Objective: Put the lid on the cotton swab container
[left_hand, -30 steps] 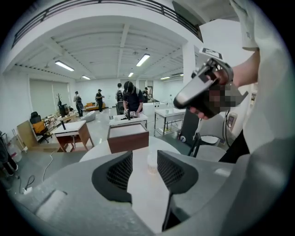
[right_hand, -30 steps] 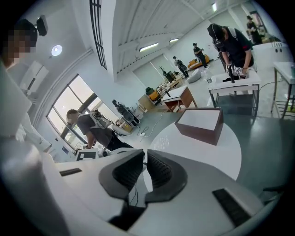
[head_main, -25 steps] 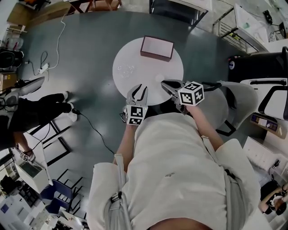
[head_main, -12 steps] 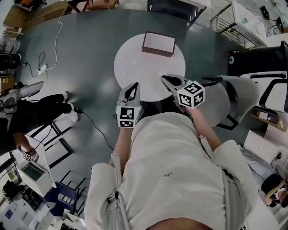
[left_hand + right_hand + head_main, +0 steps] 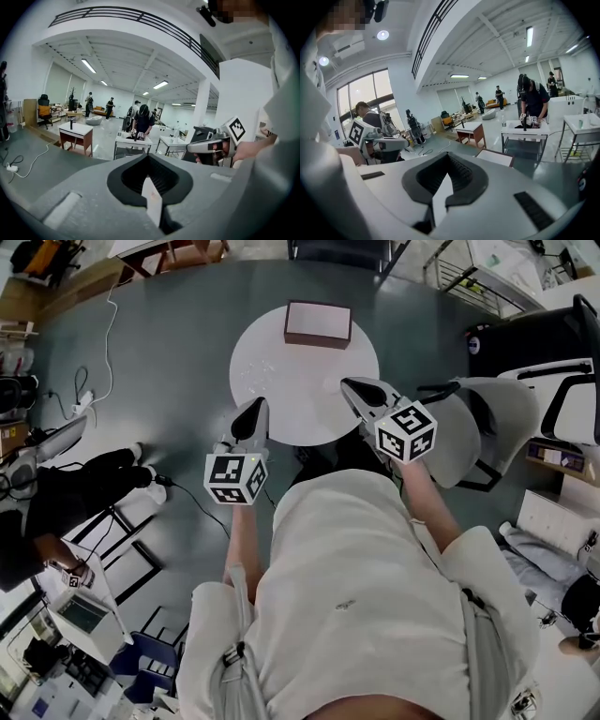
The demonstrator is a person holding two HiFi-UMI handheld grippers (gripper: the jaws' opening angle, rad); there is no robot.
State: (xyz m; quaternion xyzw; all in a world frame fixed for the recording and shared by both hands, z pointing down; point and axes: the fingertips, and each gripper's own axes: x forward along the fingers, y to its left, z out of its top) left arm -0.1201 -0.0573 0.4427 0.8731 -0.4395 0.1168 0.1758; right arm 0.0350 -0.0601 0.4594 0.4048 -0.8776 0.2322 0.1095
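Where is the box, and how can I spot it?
Find the round white table in the middle of the grey floor. The box sits at its far edge, away from the person. It is the only dark-sided rectangle there; the small clear thing nearer the left has no colour.

Matt grey plastic left gripper (image 5: pixel 257 406) and right gripper (image 5: pixel 350 386), smooth white table (image 5: pixel 300 381), faintly glossy grey floor (image 5: pixel 178 352).

There is one round white worktop (image 5: pixel 309 418), and on it one flat rectangular box (image 5: pixel 318 322) plus clear plastic pieces (image 5: pixel 258 382) (too faint to count). There are two tools, a left tool (image 5: pixel 255 409) and a right tool (image 5: pixel 349 386), each with one marker cube (image 5: pixel 234 478), so two cubes in all.
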